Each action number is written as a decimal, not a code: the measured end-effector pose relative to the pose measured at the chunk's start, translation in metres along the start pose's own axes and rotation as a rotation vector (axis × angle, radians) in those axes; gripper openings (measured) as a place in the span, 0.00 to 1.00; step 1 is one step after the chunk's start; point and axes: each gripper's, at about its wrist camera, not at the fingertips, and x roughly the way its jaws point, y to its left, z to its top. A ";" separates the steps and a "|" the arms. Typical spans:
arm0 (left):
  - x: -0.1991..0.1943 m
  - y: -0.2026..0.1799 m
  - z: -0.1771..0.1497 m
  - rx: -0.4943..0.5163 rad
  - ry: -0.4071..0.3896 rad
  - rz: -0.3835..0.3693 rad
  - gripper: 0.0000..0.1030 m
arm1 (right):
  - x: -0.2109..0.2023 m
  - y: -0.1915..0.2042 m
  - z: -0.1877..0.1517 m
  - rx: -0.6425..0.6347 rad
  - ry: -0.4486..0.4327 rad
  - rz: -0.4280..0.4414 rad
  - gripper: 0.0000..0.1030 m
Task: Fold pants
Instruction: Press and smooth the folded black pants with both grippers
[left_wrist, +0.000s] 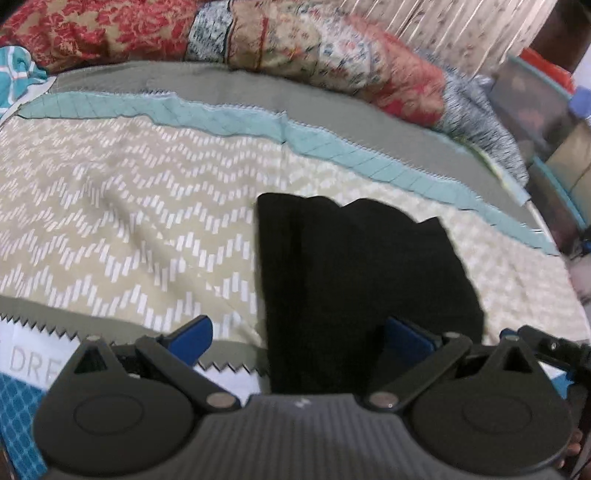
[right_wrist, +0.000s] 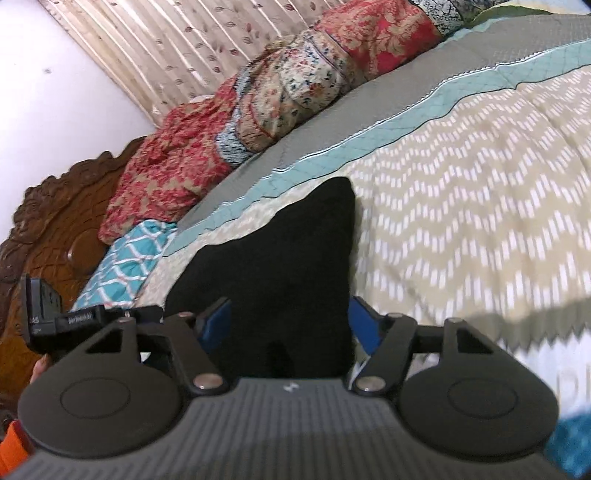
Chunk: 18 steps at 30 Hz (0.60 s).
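Observation:
The black pants lie folded into a compact block on the beige zigzag-patterned bedspread. In the left wrist view my left gripper is open, its blue pads wide apart, hovering over the near edge of the pants. In the right wrist view the pants lie straight ahead between the fingers. My right gripper is open with its blue pads either side of the near end of the cloth, not pinching it. The left gripper's body shows at the left edge of that view.
A rolled floral quilt lies along the far side of the bed, by a curtain. A teal patterned cloth lies near the carved wooden headboard. Storage boxes stand past the bed's right edge.

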 end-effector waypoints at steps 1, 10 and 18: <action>0.004 0.002 0.002 -0.007 0.007 -0.005 1.00 | 0.007 -0.004 0.004 0.002 0.013 -0.006 0.69; 0.034 0.022 -0.008 -0.085 0.042 -0.096 1.00 | 0.060 -0.020 0.020 0.045 0.145 0.065 0.72; 0.034 0.022 -0.017 -0.108 -0.020 -0.119 1.00 | 0.062 -0.024 0.013 0.096 0.148 0.124 0.90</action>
